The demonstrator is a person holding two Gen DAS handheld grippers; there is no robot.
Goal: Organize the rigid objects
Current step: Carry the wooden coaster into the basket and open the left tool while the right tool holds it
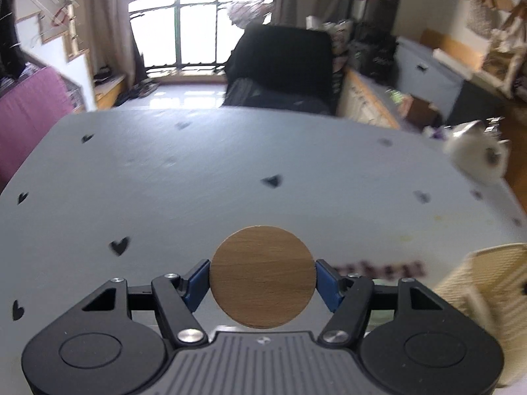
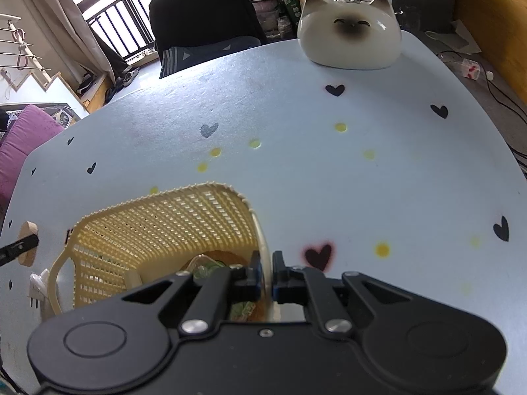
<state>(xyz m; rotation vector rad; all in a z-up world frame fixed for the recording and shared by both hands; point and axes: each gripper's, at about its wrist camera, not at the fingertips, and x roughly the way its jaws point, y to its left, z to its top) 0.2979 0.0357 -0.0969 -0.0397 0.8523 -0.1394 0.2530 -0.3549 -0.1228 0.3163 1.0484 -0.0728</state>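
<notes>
My left gripper (image 1: 262, 278) is shut on a round wooden disc (image 1: 262, 276) and holds it above the pale blue table (image 1: 197, 171). The same disc (image 2: 28, 243) shows at the far left of the right wrist view, held edge-on. My right gripper (image 2: 266, 276) is shut on the right rim of a cream plastic basket (image 2: 158, 217), which stands on the table (image 2: 329, 171). Some objects lie at the basket's bottom, partly hidden by the gripper. The basket (image 1: 487, 296) also shows blurred at the right of the left wrist view.
A ceramic cat figure (image 2: 349, 36) stands at the table's far right edge; it also shows blurred in the left wrist view (image 1: 474, 154). A black chair (image 2: 201, 19) stands behind the table. A white plug (image 2: 36, 291) lies left of the basket.
</notes>
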